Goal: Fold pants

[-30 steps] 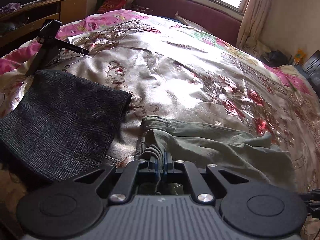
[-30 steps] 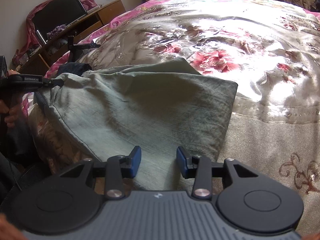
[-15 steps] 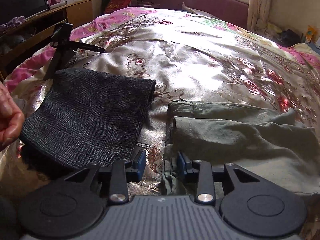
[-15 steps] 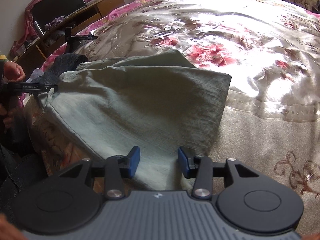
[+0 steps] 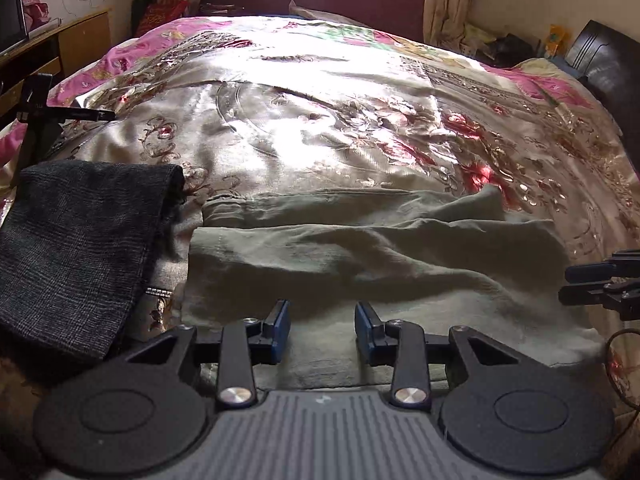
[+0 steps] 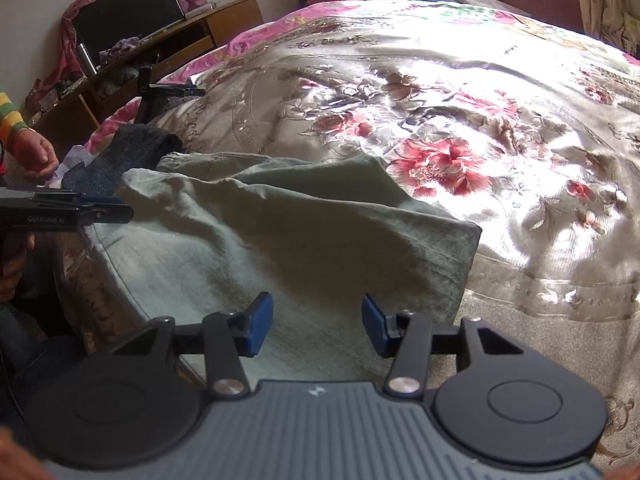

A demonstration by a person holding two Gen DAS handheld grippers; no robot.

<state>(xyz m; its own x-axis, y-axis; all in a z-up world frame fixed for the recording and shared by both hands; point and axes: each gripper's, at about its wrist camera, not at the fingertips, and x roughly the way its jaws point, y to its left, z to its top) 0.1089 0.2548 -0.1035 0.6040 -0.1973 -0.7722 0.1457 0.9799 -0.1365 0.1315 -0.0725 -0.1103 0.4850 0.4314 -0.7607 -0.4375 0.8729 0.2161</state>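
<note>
Green pants point(image 5: 360, 248) folded flat on the flowery bed cover point(image 5: 320, 120), right under and in front of both tongs. Left tongs point(image 5: 322, 330) let go and wide apart, just been opening, with nothing pinched between the blue pads point(image 5: 280, 328); right tongs point(image 6: 316, 326) spread apart too, just been opening, only hanging over the cloth and not squeezing it. Dark gray folded cloth point(image 5: 76, 240) just left of the left tongs, beside the pants, and a black stand point(image 5: 40, 120) farther off past it.

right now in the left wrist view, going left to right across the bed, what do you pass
black tripod → dark grey folded garment → green pants → right claw at the frame's edge
</note>
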